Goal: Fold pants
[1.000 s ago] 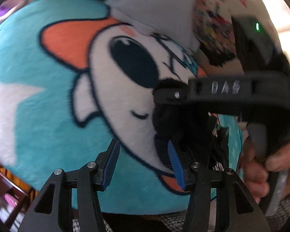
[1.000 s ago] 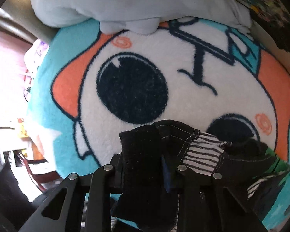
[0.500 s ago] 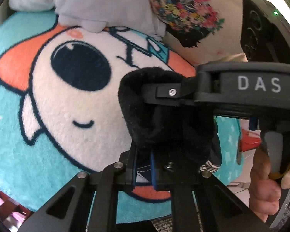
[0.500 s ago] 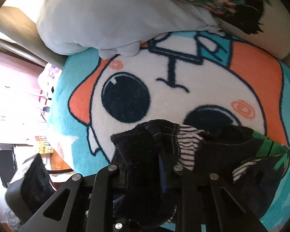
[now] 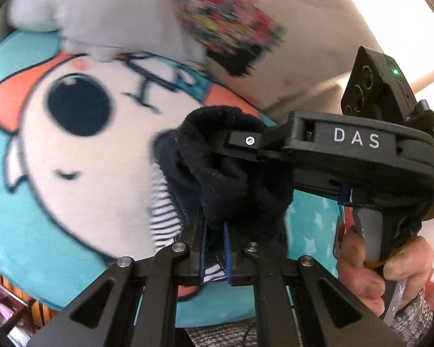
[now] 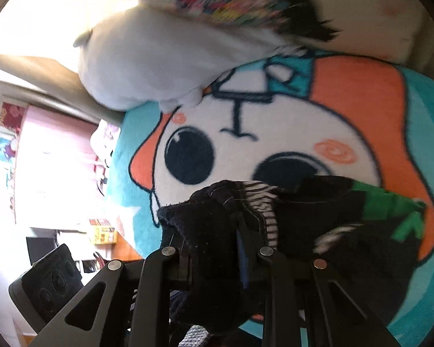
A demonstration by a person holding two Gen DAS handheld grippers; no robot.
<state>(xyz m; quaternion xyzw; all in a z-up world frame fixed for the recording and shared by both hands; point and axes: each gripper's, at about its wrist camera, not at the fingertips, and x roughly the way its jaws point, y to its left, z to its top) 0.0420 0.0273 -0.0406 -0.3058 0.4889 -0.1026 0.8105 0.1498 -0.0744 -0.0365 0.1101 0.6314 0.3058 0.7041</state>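
Presently both tools clamp the same bunched edge of the pants (image 5: 231, 173): left hand-held gripper (image 5: 215, 232) closed on dark fabric, right hand-held gripper (image 6: 214, 245) likewise, the two touching or nearly so. Garment hangs lifted over the cartoon blanket (image 5: 72, 202), toward its near edge. Risks: thick wad could slip from one pinch; grips this close leave the cloth unspread, so it may land crumpled; trailing part may drag the blanket.

Both wrist fisheyes look forward along their fingers, close over the cartoon blanket (image 5: 72, 208) (image 6: 419, 150), sharing its face and the grey pillow (image 5: 107, 14) (image 6: 159, 57).
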